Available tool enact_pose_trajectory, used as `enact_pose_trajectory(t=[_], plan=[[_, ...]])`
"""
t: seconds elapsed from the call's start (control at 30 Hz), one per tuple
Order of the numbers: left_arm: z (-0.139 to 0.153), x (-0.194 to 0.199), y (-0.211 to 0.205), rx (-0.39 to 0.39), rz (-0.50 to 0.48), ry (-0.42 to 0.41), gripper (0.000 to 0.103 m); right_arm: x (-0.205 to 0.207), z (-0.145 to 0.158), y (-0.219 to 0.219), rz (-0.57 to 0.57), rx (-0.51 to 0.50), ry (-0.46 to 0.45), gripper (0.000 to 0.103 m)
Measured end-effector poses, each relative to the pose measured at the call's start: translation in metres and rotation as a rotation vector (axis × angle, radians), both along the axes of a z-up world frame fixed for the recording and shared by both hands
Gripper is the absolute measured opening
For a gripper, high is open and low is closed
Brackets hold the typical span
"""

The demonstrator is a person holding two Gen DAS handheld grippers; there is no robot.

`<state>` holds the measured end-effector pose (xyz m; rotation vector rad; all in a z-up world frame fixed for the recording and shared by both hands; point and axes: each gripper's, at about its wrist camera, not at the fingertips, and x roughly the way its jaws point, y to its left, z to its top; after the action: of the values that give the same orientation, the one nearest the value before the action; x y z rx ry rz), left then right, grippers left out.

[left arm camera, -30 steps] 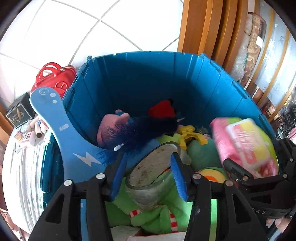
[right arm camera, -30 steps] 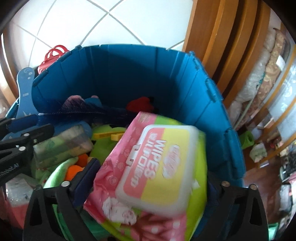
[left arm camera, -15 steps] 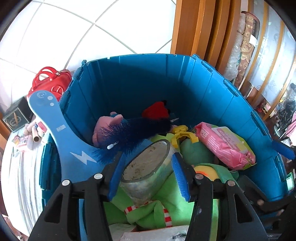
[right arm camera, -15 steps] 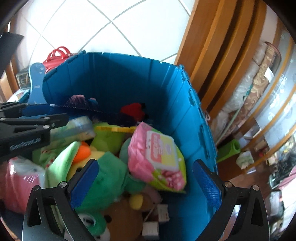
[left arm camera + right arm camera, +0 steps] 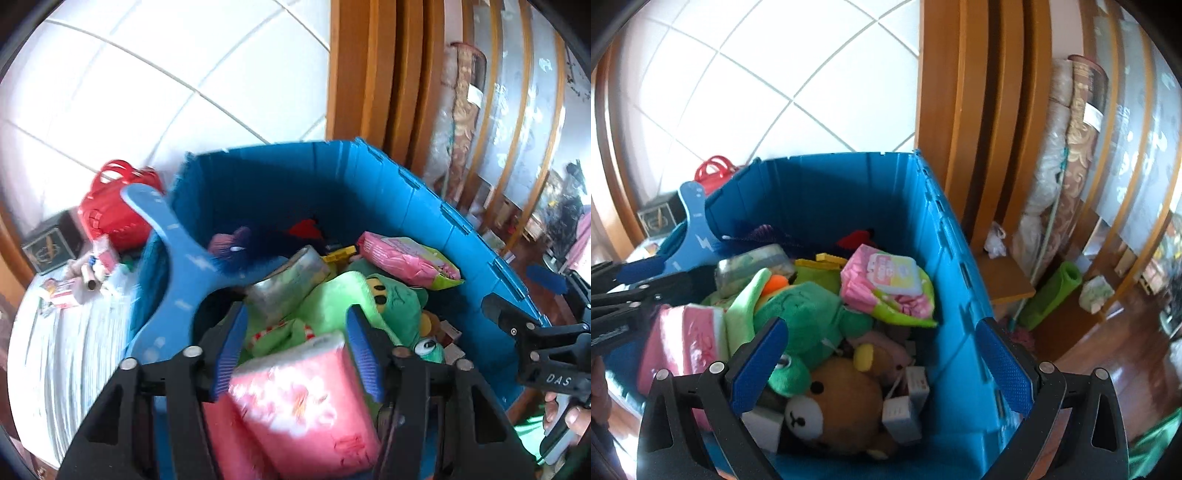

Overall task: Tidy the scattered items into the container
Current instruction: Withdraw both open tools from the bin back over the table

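The blue crate (image 5: 369,192) (image 5: 953,258) is full of toys and packs. The pink-and-green wipes pack (image 5: 406,258) (image 5: 886,288) lies on top near its right wall. A clear jar (image 5: 291,280) (image 5: 753,264) lies tilted among green plush toys (image 5: 354,302). My left gripper (image 5: 295,354) is open above the crate's near left side, over a pink pack (image 5: 299,402), and holds nothing. My right gripper (image 5: 882,365) is wide open and empty above the crate, over a brown plush bear (image 5: 834,402).
A blue paddle-shaped board (image 5: 173,243) sticks up at the crate's left side. A red handbag (image 5: 110,210), a dark box (image 5: 51,240) and small items lie on the white surface to the left. Wooden frames (image 5: 979,110) and rolled fabric (image 5: 1067,155) stand to the right.
The left gripper has let go of the jar, which now lies in the crate, and pulled back. The right gripper, having dropped the wipes pack earlier, has drawn further back and up.
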<state>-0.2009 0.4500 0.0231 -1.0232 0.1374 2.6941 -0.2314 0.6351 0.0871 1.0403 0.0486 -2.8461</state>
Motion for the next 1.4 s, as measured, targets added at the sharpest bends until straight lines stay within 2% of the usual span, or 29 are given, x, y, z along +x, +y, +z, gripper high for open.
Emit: enact_pose_trajectory(t=[0.17, 0.33, 0.57, 0.73, 1.1, 1.23, 1.4], plan=[[0.004, 0.027, -0.015, -0.02, 0.08, 0.07, 0.067, 0.014, -0.012, -0.005, 0.046, -0.065, 0.013, 0.103], [0.011, 0.049, -0.043, -0.001, 0.156, 0.089, 0.067, 0.023, -0.016, -0.021, 0.084, -0.104, 0.016, 0.103], [0.017, 0.078, -0.101, 0.037, 0.256, 0.122, 0.067, 0.045, 0.0, -0.069, 0.17, -0.107, 0.061, 0.103], [0.012, 0.098, -0.169, 0.064, 0.313, 0.125, 0.067, 0.065, 0.015, -0.125, 0.222, -0.103, 0.11, 0.103], [-0.012, 0.137, -0.366, 0.059, 0.42, 0.106, 0.067, 0.121, 0.035, -0.305, 0.299, -0.134, 0.193, 0.103], [-0.025, 0.134, -0.42, 0.074, 0.451, 0.061, 0.067, 0.127, 0.028, -0.359, 0.328, -0.127, 0.159, 0.103], [-0.041, 0.125, -0.459, 0.118, 0.461, 0.036, 0.067, 0.112, 0.013, -0.408, 0.343, -0.079, 0.098, 0.103]])
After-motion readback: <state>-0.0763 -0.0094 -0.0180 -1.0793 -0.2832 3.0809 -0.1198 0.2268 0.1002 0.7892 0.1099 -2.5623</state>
